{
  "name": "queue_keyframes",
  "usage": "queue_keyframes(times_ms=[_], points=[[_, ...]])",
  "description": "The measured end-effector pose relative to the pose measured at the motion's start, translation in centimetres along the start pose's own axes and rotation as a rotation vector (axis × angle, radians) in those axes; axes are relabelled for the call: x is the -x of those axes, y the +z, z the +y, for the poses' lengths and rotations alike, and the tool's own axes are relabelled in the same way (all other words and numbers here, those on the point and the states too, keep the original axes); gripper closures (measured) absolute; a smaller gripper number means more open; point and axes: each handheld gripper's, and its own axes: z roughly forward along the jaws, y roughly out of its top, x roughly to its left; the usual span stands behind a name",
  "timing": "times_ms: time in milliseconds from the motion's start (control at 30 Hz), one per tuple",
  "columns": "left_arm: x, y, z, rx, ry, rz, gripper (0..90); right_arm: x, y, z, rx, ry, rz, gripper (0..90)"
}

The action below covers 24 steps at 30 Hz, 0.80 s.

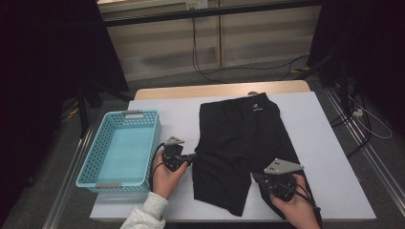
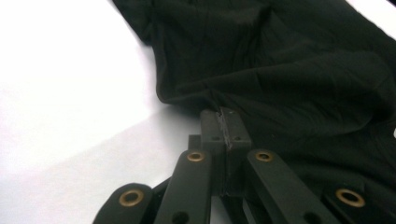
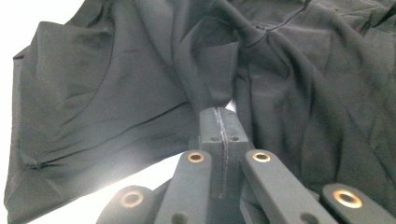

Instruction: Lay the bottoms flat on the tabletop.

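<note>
A pair of black shorts (image 1: 239,138) lies flat on the white table (image 1: 325,143), waistband far, legs toward me. My left gripper (image 1: 193,156) lies at the left leg's outer edge. In the left gripper view its jaws are shut (image 2: 226,114) with the hem of the shorts (image 2: 280,70) drawn up to their tips. My right gripper (image 1: 255,175) rests at the inner edge of the right leg, near the gap between the legs. Its jaws (image 3: 219,112) are pressed together, the shorts (image 3: 116,93) spread around them and a sliver of white table just past the tips.
A light blue perforated basket (image 1: 119,114) stands empty on the table's left side, close to my left hand. Bare white table lies right of the shorts. Beyond the far edge are the floor, cables and dark stands.
</note>
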Motion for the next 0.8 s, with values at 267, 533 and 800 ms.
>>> queue_keyframes(times_ms=[267,533,800], points=[[0.4,0.1,0.1,0.001,0.011,-0.01,90.0,-3.5,1.6,0.7,0.001,-0.047,0.138,66.9],[0.4,0.0,0.1,0.006,0.008,-0.021,90.0,-6.6,3.8,1.0,-0.05,-0.12,0.204,57.0],[0.4,-0.2,0.3,0.013,0.014,-0.009,90.0,-5.6,3.5,0.9,-0.042,-0.121,0.176,90.0]])
